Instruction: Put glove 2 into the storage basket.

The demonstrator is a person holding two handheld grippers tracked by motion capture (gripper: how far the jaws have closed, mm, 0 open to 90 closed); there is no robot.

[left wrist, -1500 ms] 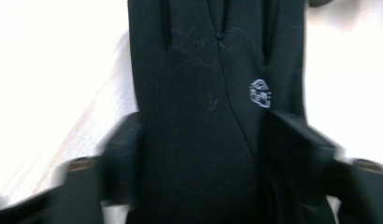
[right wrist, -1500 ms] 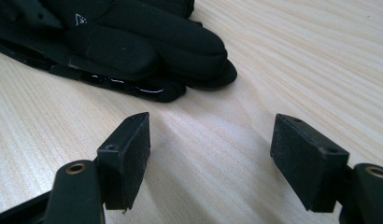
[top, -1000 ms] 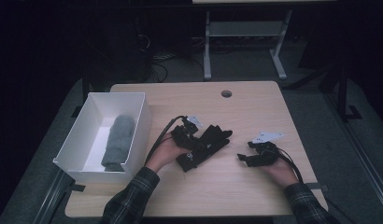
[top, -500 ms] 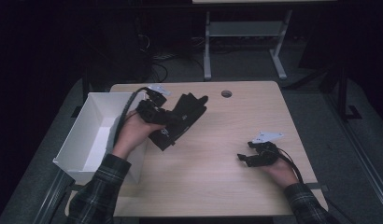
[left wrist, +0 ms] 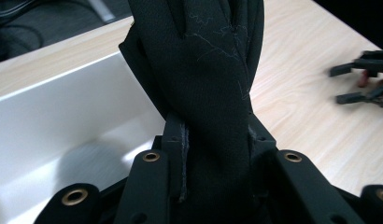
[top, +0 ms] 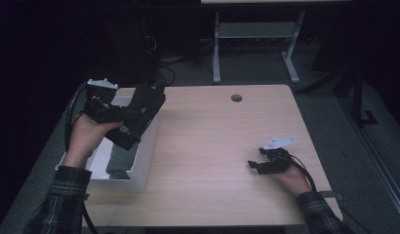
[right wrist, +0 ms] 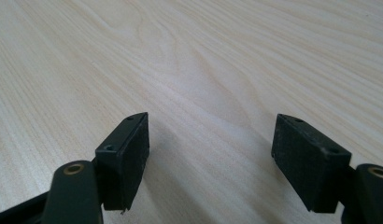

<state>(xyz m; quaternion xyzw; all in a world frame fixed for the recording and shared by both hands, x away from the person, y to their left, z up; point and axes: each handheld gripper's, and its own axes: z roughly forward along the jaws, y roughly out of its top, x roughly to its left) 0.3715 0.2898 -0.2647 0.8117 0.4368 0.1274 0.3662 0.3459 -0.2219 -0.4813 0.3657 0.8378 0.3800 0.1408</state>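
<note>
A black glove hangs above the white box at the table's left edge, with my left gripper shut on it. In the left gripper view the glove rises out from between the jaws of that gripper, and the box wall lies below it. A grey folded cloth lies inside the box. My right gripper rests open near the table's front right, holding nothing. In its own view the right gripper shows bare wood between its pads.
The wooden table has a round cable hole near its far edge. A metal stand sits on the floor behind the table. The other gripper shows far right in the left gripper view.
My left gripper has carried the black glove from the table's middle leftward and up, over the white box. The right gripper has stayed in place.
</note>
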